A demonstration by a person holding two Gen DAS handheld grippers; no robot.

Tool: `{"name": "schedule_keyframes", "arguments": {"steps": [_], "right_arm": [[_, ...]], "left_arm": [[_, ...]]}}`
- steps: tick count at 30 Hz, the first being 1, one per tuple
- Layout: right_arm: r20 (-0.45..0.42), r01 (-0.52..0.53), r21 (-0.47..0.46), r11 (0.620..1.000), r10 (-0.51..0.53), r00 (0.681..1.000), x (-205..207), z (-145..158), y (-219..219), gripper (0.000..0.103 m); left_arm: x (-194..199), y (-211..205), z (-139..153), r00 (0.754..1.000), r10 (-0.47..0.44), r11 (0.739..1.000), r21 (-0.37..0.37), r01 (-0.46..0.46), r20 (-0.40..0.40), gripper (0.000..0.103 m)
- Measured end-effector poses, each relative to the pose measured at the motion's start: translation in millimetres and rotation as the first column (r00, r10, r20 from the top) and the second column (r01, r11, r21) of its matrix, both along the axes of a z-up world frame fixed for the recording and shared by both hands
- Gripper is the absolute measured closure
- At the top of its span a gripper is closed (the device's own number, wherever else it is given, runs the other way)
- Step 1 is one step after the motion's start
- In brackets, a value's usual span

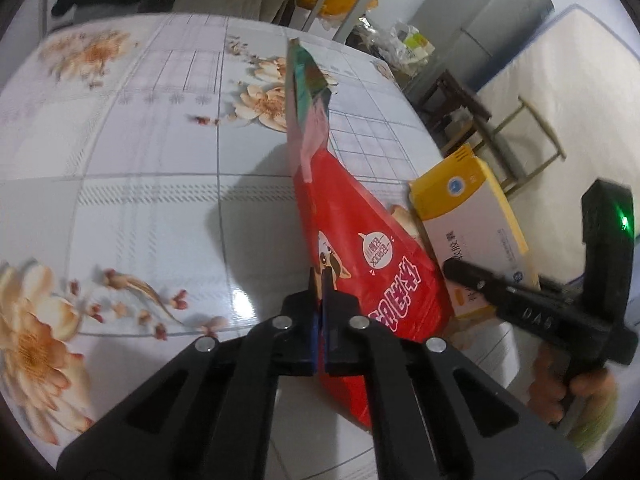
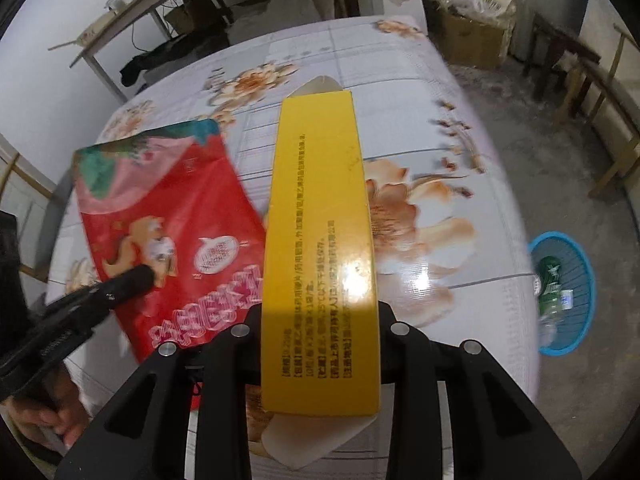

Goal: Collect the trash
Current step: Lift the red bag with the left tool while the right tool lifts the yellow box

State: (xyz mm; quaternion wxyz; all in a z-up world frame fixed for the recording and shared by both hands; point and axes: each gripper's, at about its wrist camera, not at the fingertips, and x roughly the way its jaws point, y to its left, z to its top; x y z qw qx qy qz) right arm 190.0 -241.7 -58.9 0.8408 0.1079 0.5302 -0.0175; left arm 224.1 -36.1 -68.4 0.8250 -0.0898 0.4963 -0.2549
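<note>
A round table (image 2: 400, 60) fills the middle of the room, covered in a glossy pale cloth (image 1: 132, 184) printed with peach flowers and grey grid lines. No loose item can be seen resting flat on the cloth; whether the bag or the box touches it I cannot tell. On the right, the grey concrete floor (image 2: 560, 128) carries a blue basket (image 2: 576, 304) beside the table, with a green bottle (image 2: 550, 280) lying in it. Farther off, a cardboard carton (image 2: 472, 38) stands on the floor.
</note>
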Motion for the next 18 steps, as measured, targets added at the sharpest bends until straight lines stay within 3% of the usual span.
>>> {"name": "schedule_keyframes", "arguments": {"steps": [3, 10, 18], "right_arm": [[0.015, 0.013, -0.02, 1.0, -0.013, 1.0, -2.6, 3.8, -4.8, 0.054], [0.036, 0.06, 0.046, 0.997, -0.062, 0.997, -6.8, 7.2, -19.3, 0.054], [0.029, 0.083, 0.098, 0.992, -0.087, 0.996, -7.6, 2.7, -24.1, 0.073]], "left_arm": [[1.8, -1.2, 3.7, 1.0, -0.011, 1.0, 0.025, 0.011, 0.011, 0.103], [1.7, -6.3, 8.5, 0.999, -0.02, 0.997, 0.071, 0.018, 0.038, 0.103], [-3.1, -6.4, 11.7, 0.998, -0.016, 0.996, 0.091, 0.01, 0.061, 0.103]]}}
